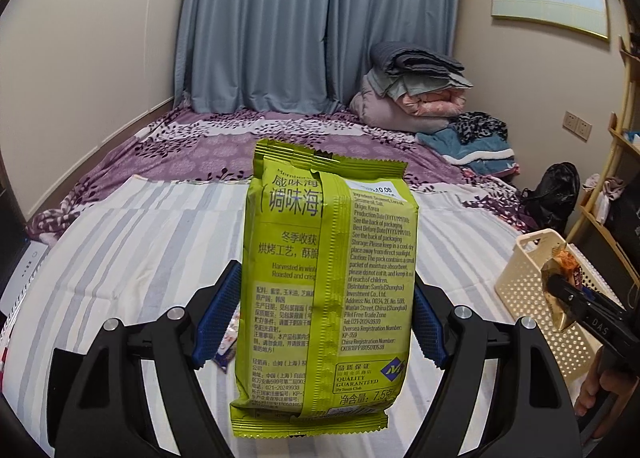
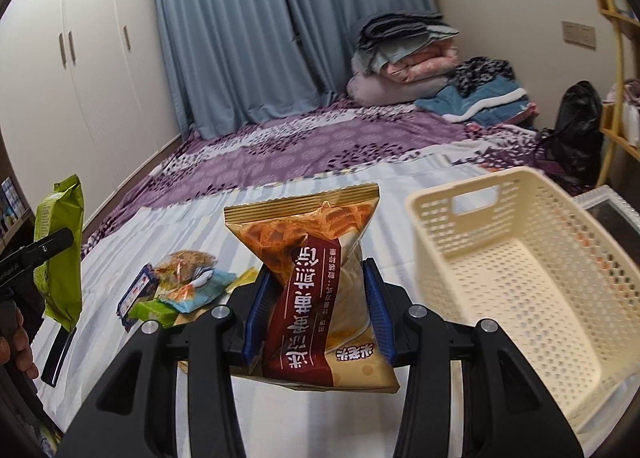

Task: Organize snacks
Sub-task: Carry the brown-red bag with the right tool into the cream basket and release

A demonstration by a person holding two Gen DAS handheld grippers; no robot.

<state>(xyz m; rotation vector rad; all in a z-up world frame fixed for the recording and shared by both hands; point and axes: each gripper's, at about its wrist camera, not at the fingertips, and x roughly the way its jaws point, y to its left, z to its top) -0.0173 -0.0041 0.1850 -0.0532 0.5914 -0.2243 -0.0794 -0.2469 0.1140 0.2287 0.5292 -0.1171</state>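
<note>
The left gripper (image 1: 326, 314) pinches a green seaweed pack (image 1: 326, 282) between its blue pads (image 1: 218, 314), one pad on each long side. The pack stands upright, back face toward the camera, clear of the striped sheet (image 1: 120, 242) below it. In the right wrist view the same pack (image 2: 60, 250) appears at the left edge, held above the sheet.

The right gripper (image 2: 318, 312) pinches an orange-and-maroon snack bag (image 2: 320, 290) at its waist, and the bag is creased inward where the pads (image 2: 256, 310) press. Its print reads upside down and its crimped end points away from the camera. The bag is off the bed surface.

A cream perforated basket (image 2: 500, 298) sits on the bed just to the right of the held bag. Its interior, where visible, holds no snacks. In the left wrist view the basket (image 1: 532, 278) lies at the far right, behind the right gripper and its bag (image 1: 560, 282).

A small pile of loose snacks (image 2: 180, 290) rests on the striped sheet between the two grippers. A black flat object (image 2: 60, 354) lies on the sheet below the green pack.
</note>
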